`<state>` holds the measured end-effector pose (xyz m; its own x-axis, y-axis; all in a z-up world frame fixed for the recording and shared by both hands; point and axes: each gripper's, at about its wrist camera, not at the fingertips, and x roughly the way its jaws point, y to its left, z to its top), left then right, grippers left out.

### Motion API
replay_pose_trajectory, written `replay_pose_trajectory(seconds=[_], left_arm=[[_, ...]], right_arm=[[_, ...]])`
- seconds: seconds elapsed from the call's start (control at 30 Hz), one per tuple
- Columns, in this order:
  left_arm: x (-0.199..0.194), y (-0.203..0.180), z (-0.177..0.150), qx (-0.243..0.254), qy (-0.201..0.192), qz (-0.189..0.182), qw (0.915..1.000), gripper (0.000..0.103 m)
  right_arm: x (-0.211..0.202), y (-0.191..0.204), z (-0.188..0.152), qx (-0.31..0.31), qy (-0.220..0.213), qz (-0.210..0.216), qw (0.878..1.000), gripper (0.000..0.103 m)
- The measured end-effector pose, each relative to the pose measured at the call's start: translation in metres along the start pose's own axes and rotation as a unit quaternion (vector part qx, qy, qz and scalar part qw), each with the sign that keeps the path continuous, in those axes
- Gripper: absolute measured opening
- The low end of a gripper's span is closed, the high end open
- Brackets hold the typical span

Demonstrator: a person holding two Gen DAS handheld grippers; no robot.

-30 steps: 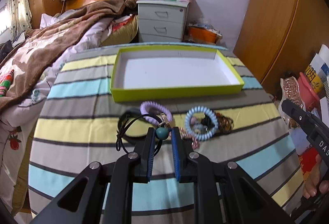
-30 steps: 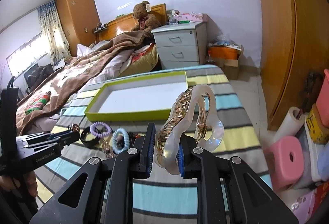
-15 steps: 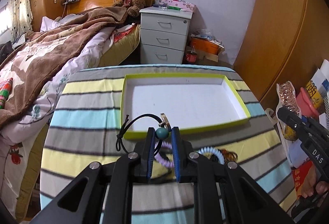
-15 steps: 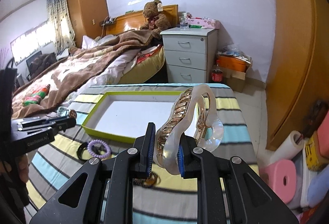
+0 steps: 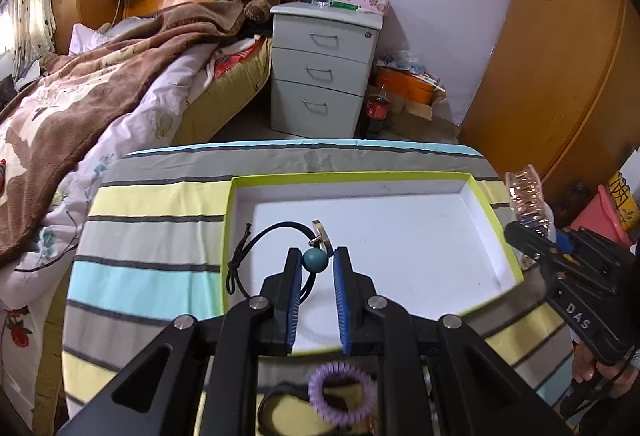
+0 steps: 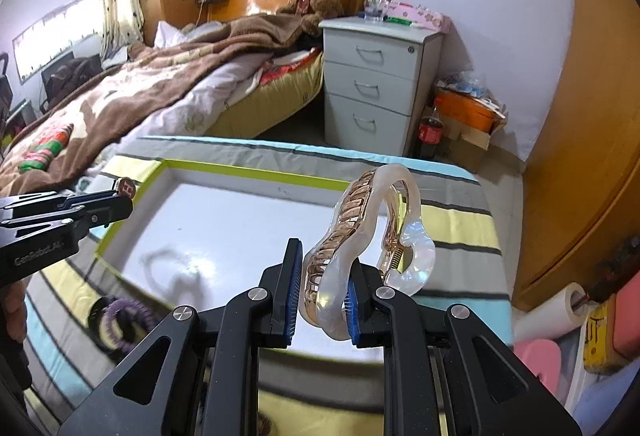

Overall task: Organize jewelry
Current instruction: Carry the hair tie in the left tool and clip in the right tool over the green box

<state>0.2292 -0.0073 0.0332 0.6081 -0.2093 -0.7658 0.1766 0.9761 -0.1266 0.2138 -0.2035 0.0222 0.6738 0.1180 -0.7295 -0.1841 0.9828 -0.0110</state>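
i am carrying two pieces at once, and both are hanging over the tray (image 5: pixel 496 224) now. the cord bracelet (image 5: pixel 276 232) with its teal bead (image 5: pixel 315 260) is sitting between the fingers of the left claw (image 5: pixel 316 264), clenched on the bead, with the black loop drooping off to the left and the small metal charm (image 5: pixel 321 232) poking up behind. it is hovering above the near left part of the white tray floor. the hair clip (image 6: pixel 360 236) is wedged upright in the right claw (image 6: pixel 320 268), which is grasping it by its pearly lower edge, above the near right part of the tray.

to do this step well, i am thinking i should lower each claw close to the floor before letting go, since the bead will likely roll and the clip will likely tip over if dropped from height. i am keeping the two pieces apart, bracelet left and clip right, so the cord is not snagging in the clip's teeth. i am also watching that the dangling loop is clearing the green rim rather than draping across it.

the purple hair tie (image 5: pixel 340 392) is waiting on the striped cloth (image 5: pixel 152 232), near side of the tray, beside a dark band (image 6: pixel 98 310).
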Motion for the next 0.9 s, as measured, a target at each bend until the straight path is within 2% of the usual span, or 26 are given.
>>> replay_pose_trajectory(seconds=[0.47,0.9], left_arm=[[0.062,-0.005,0.014,-0.003,0.045,0.003,0.999,0.017],[0.084,-0.005,0.01,-0.005,0.067,0.01,0.9977,0.017]], right_arm=[[0.055,0.001,0.007,-0.045,0.058,0.004,0.997,0.02],[0.066,0.006,0.009,-0.066,0.065,-0.009,0.996,0.019]])
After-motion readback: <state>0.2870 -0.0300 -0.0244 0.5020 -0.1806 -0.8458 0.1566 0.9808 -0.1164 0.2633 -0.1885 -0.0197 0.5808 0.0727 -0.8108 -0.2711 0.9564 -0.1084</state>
